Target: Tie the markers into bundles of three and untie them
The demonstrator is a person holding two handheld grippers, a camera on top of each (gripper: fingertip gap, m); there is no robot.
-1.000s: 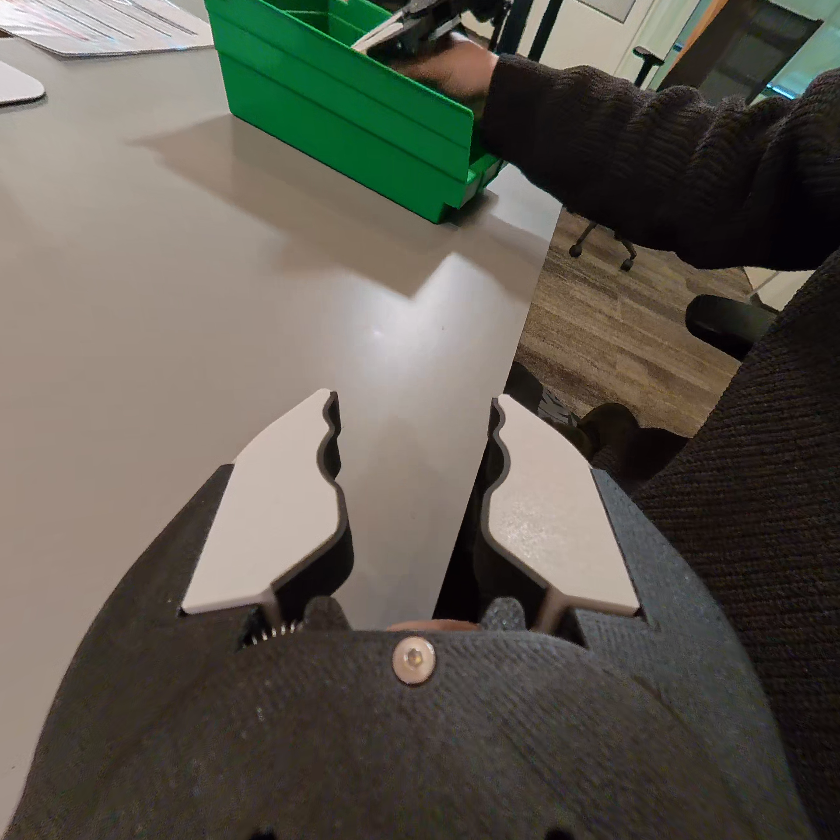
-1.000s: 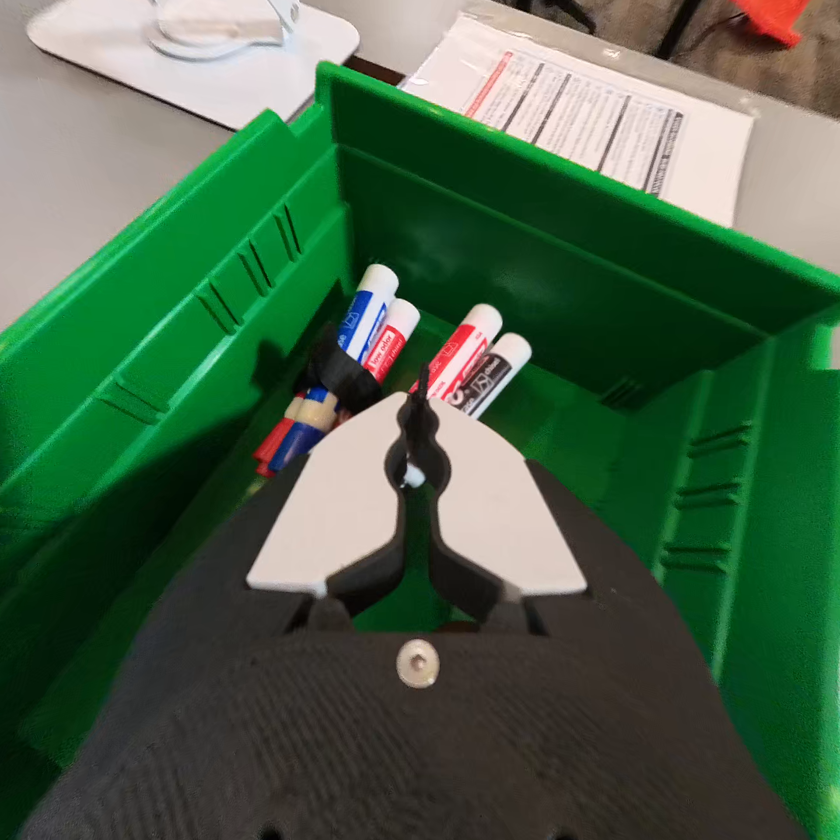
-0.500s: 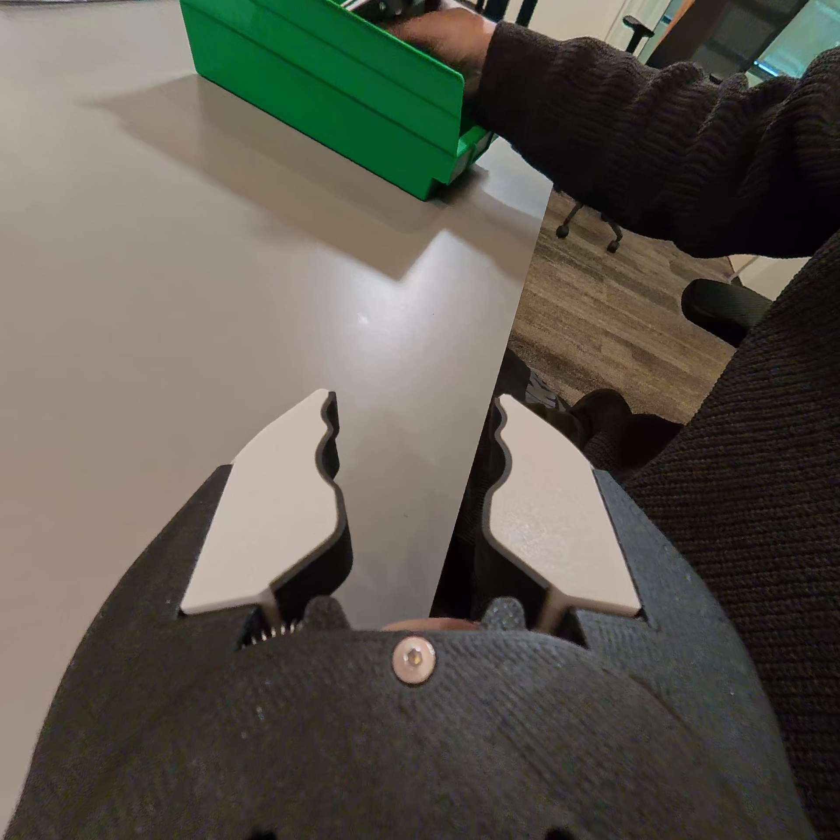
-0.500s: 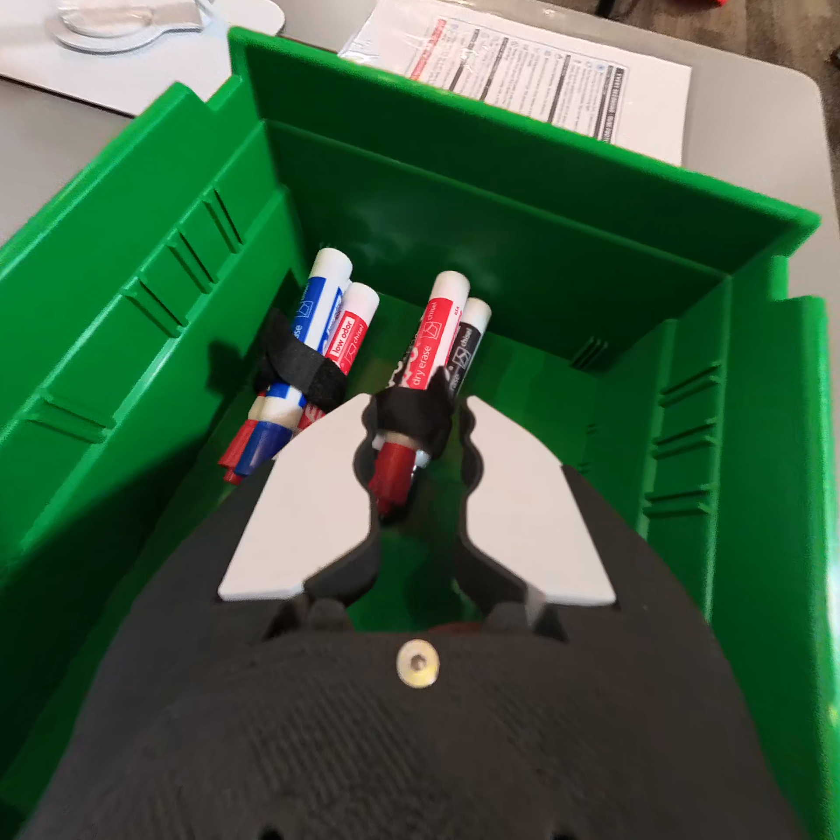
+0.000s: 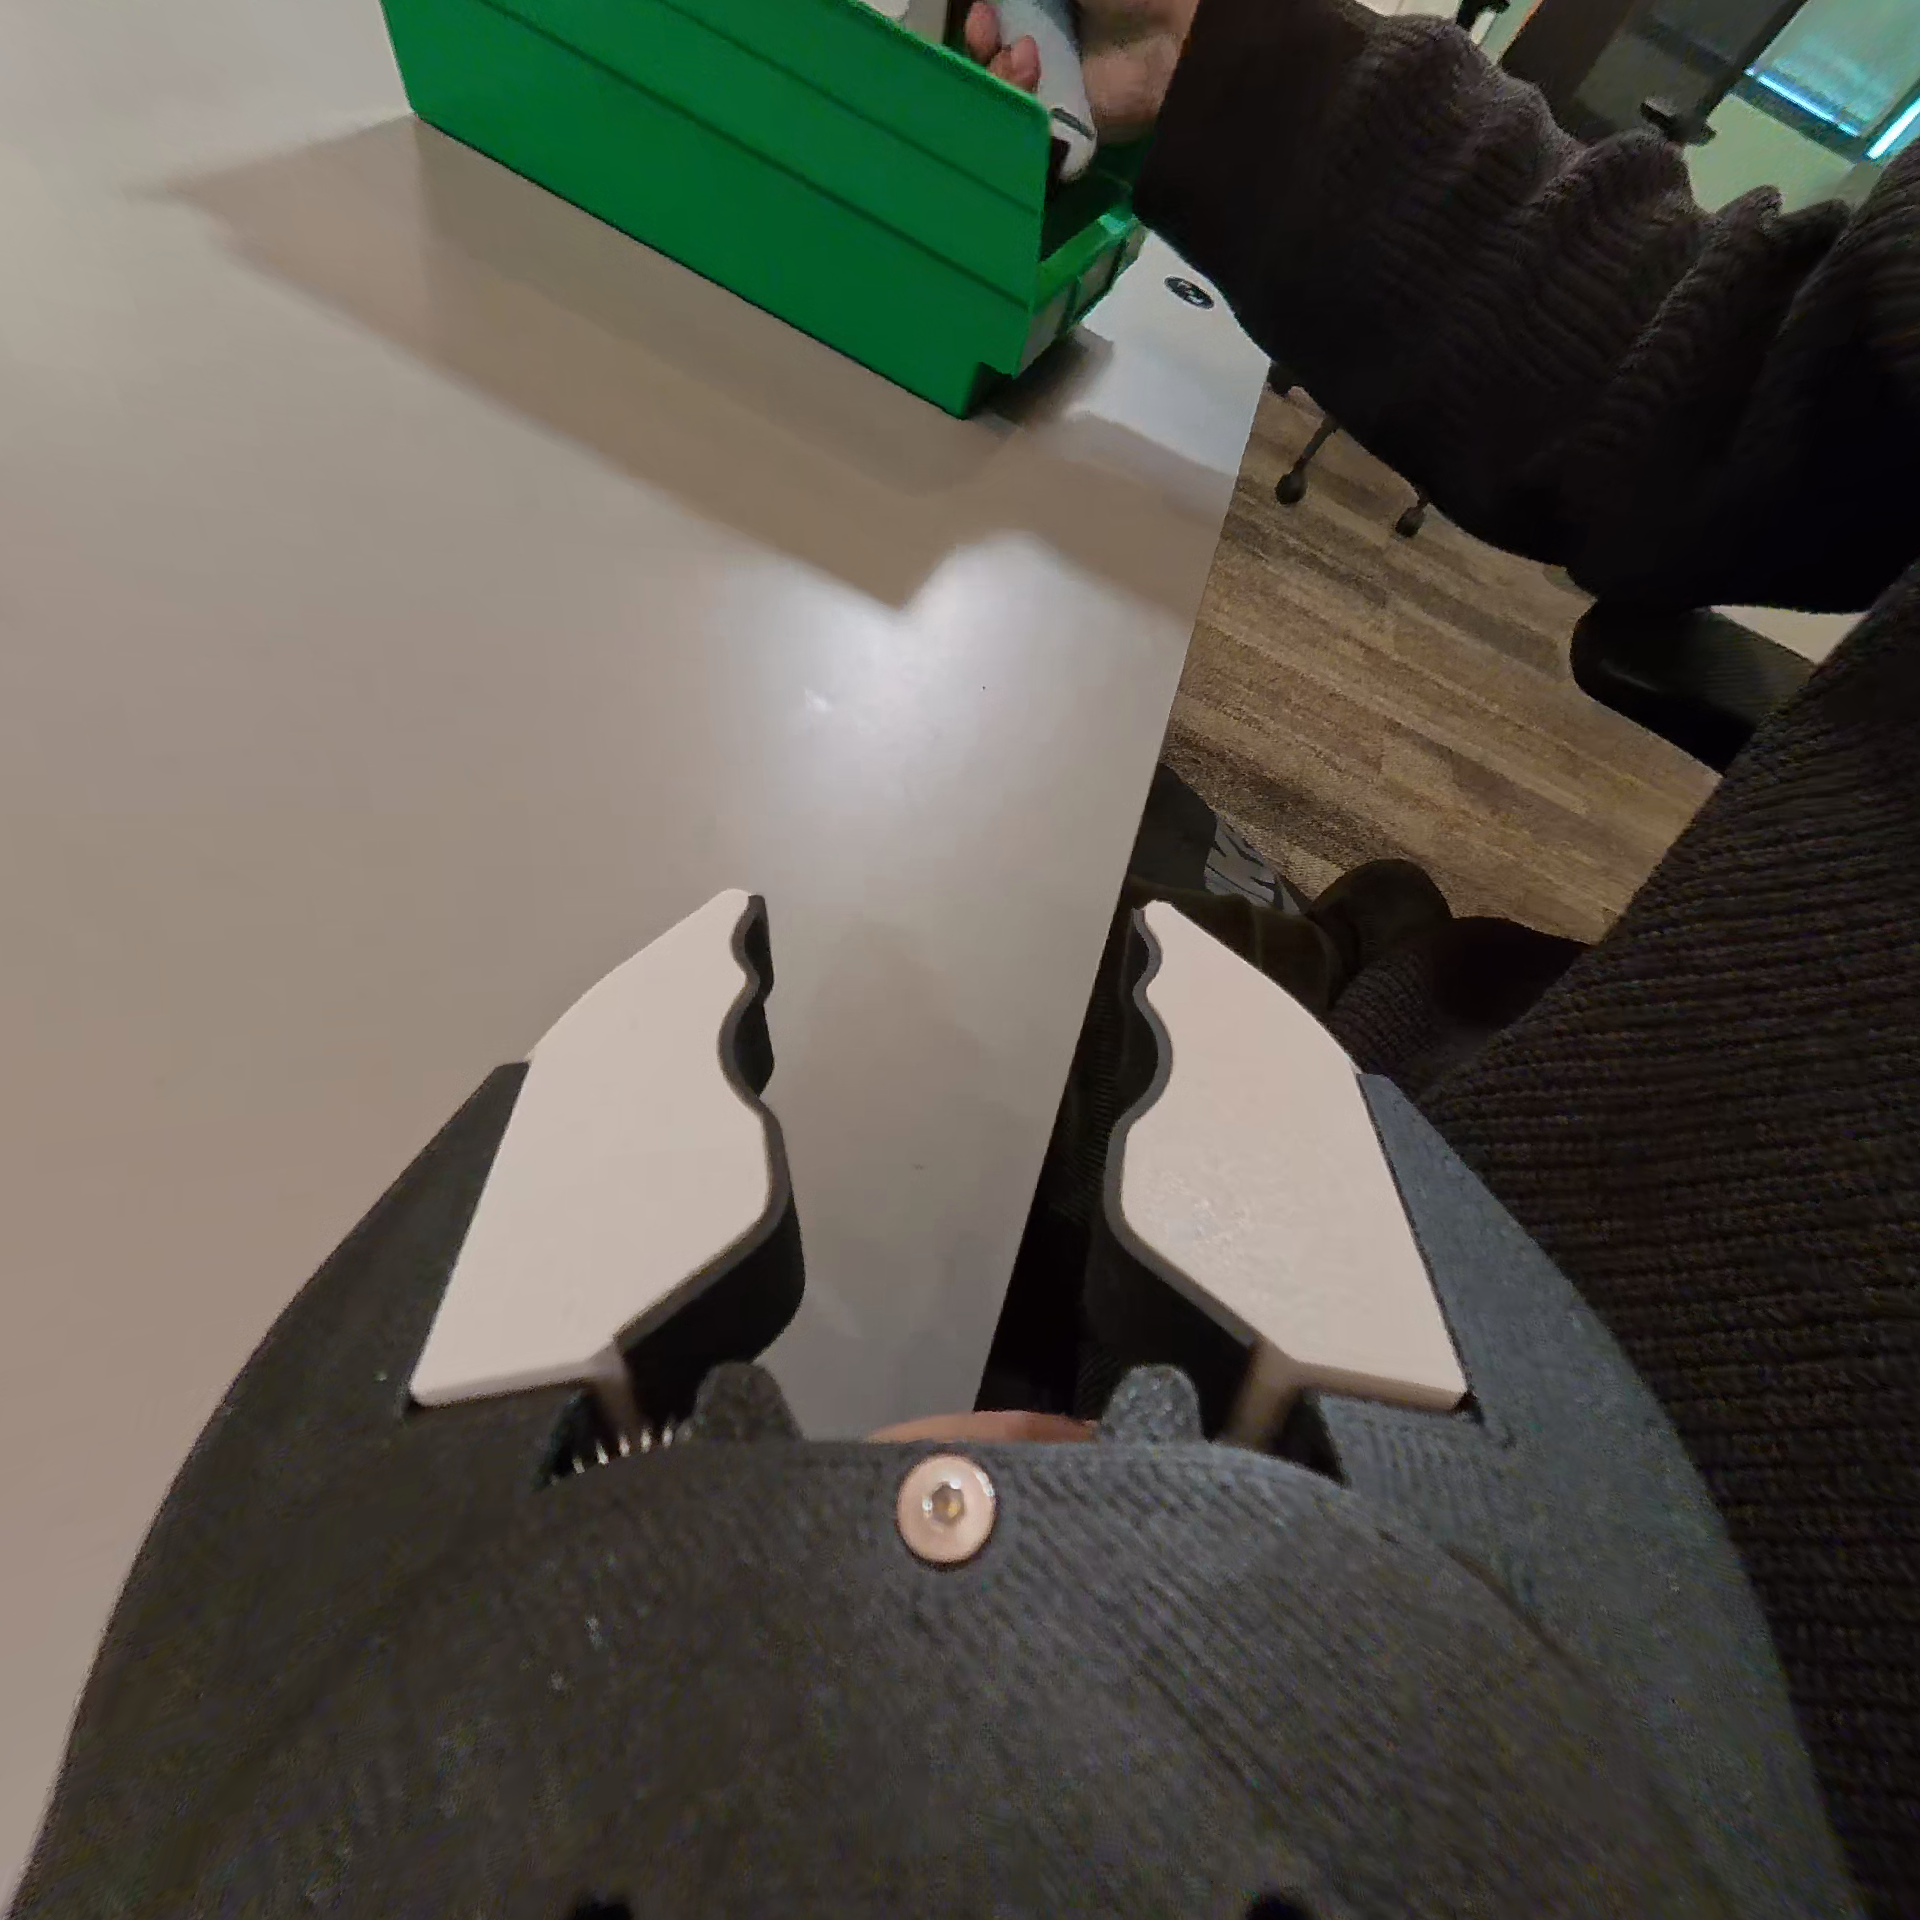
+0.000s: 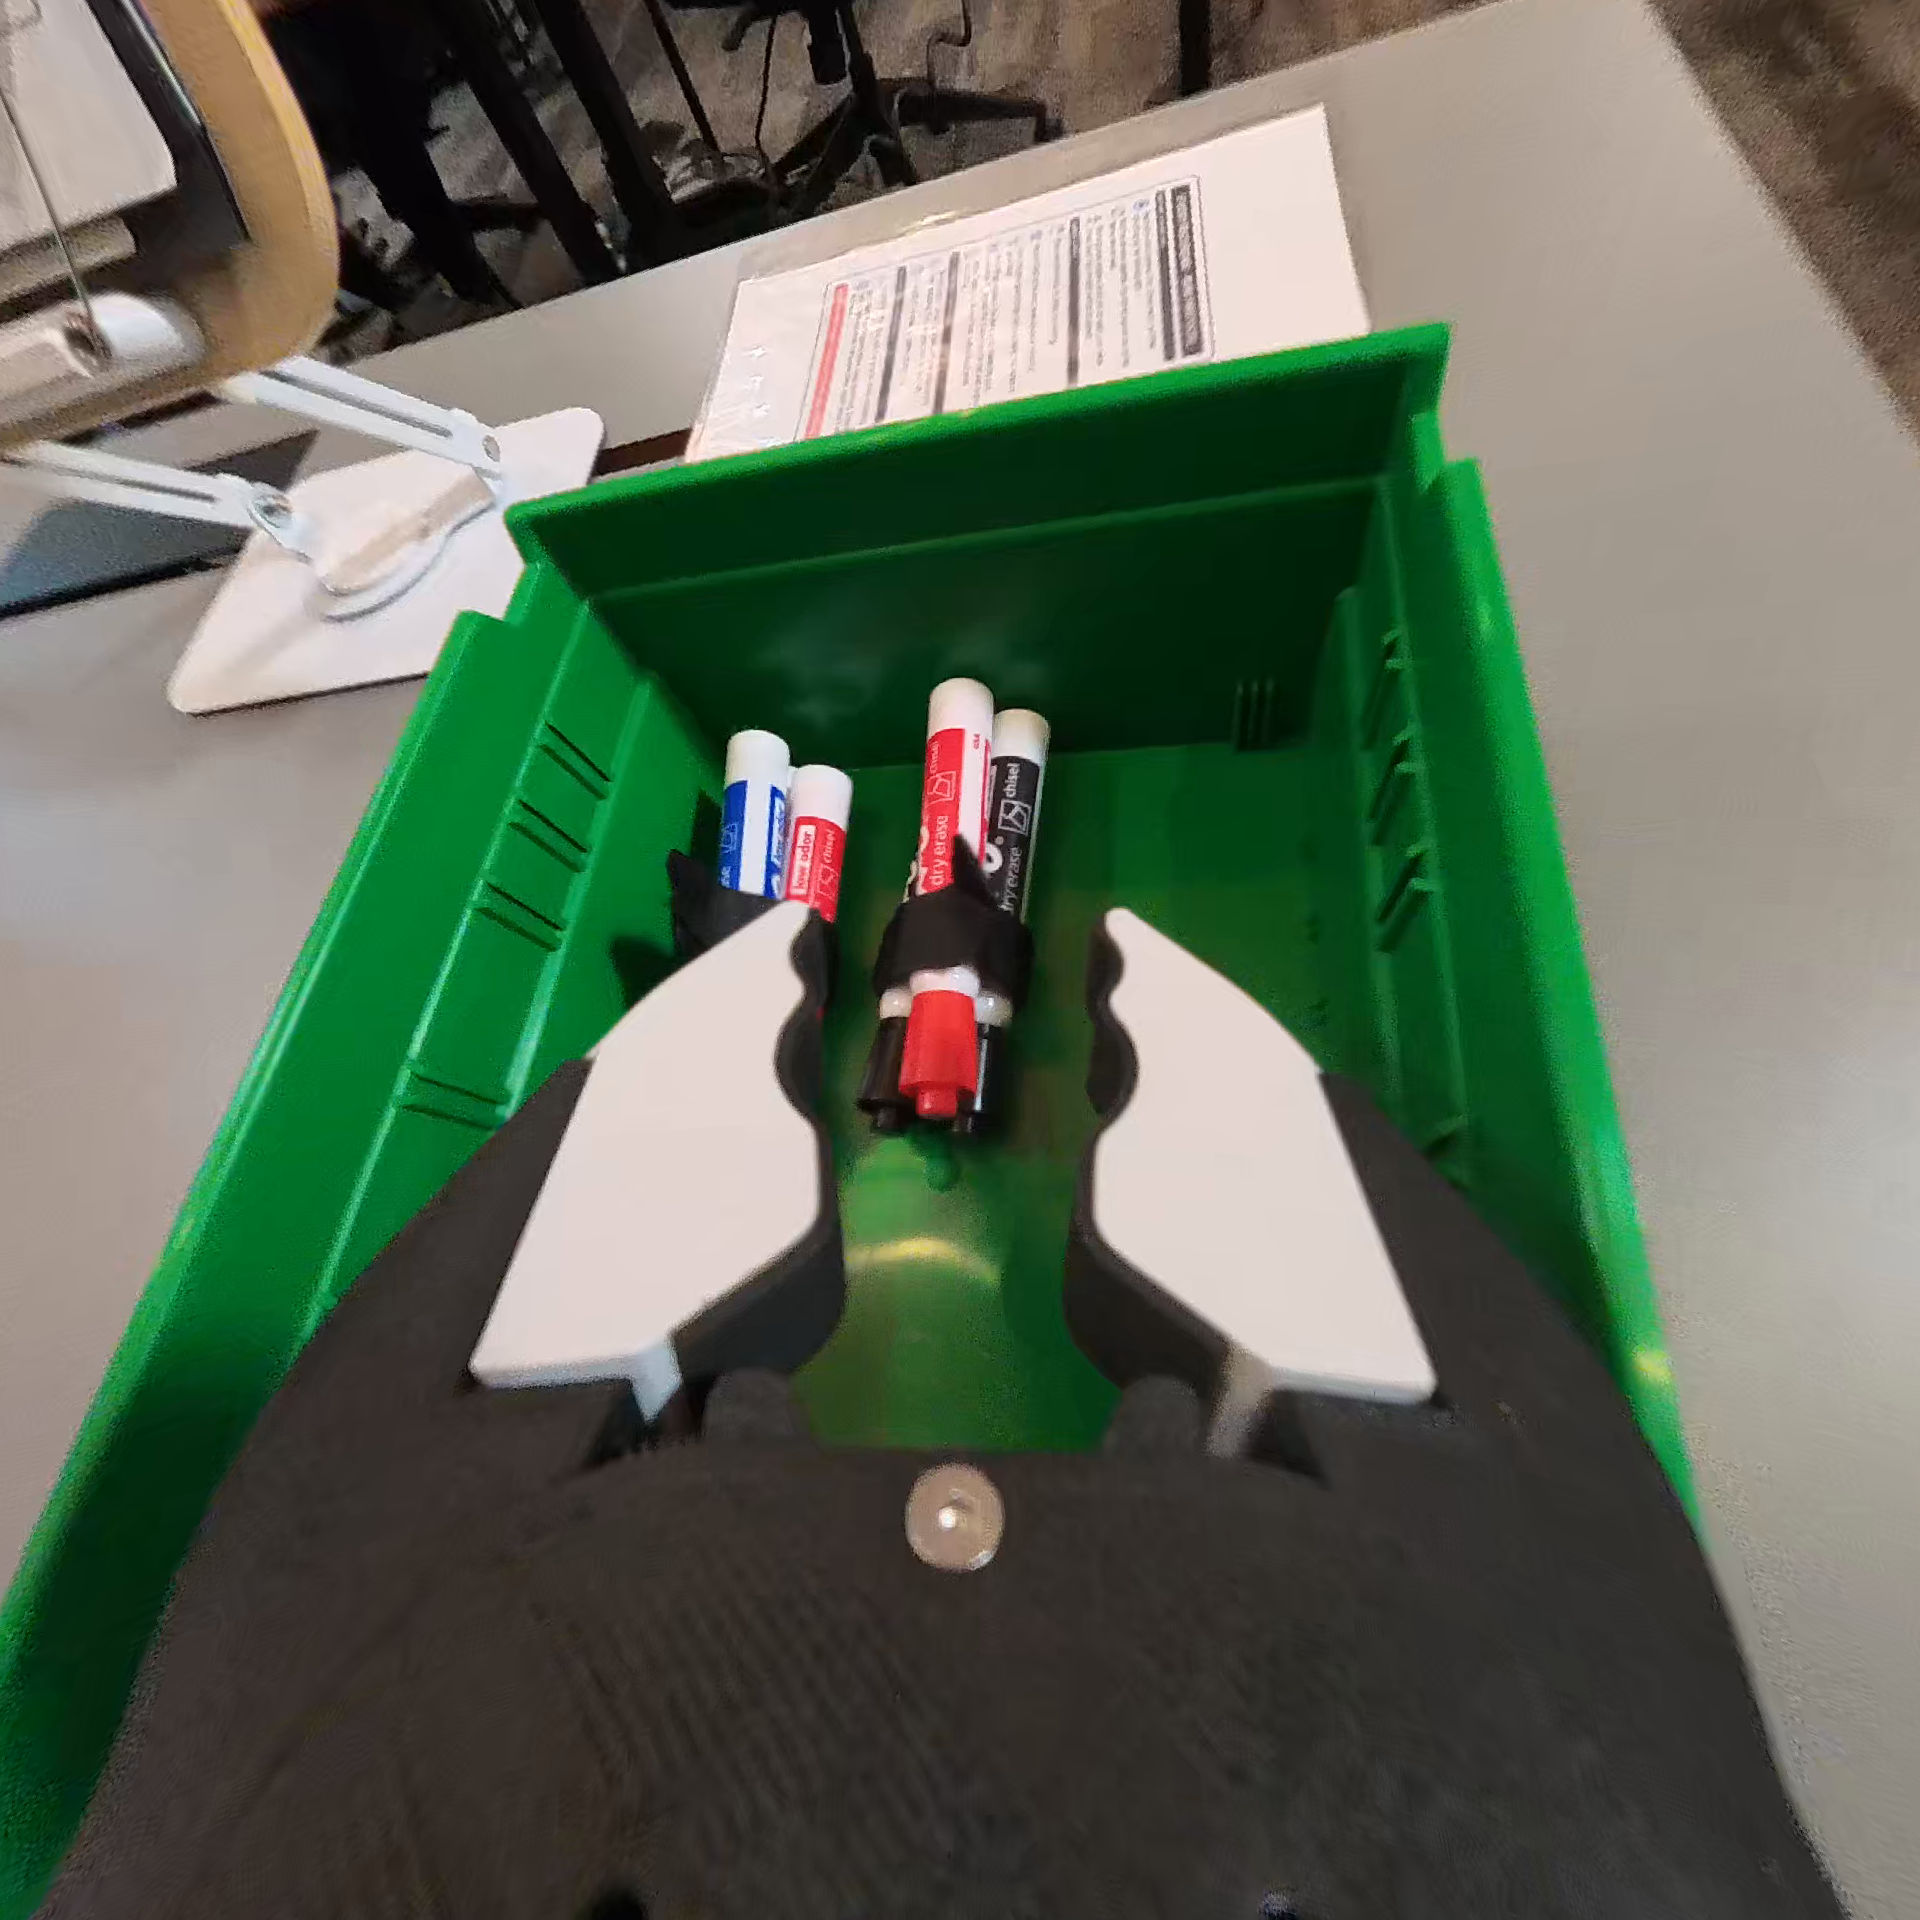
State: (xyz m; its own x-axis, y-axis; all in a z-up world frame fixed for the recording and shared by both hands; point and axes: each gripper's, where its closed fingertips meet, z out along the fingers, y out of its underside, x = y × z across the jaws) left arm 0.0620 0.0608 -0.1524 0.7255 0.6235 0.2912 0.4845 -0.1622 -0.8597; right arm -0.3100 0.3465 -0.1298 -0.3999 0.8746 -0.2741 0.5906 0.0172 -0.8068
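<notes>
In the right wrist view my right gripper (image 6: pixel 956 925) is open and empty above a green bin (image 6: pixel 966 457). A bundle of red and black markers (image 6: pixel 961 914) tied with a black strap lies on the bin floor between and just beyond my fingertips. A second strapped bundle of blue and red markers (image 6: pixel 779 831) lies to its left, partly hidden by my left finger (image 6: pixel 686 1122). In the left wrist view my left gripper (image 5: pixel 951 925) is open and empty over the grey table's (image 5: pixel 416 623) right edge. The green bin (image 5: pixel 748 177) stands far ahead, with a hand (image 5: pixel 1081 62) at it.
A printed sheet (image 6: pixel 1039 301) lies behind the bin. A white lamp base (image 6: pixel 374 582) stands at the back left. In the left wrist view a dark sleeve (image 5: pixel 1507 291) reaches to the bin, and wood-look floor (image 5: pixel 1403 707) lies beyond the table edge. About 45 cm separates my left fingertips from my right.
My right gripper opened, let go of the red and black marker bundle in the bin and drew back and up. The left gripper stayed open, shifting slightly.
</notes>
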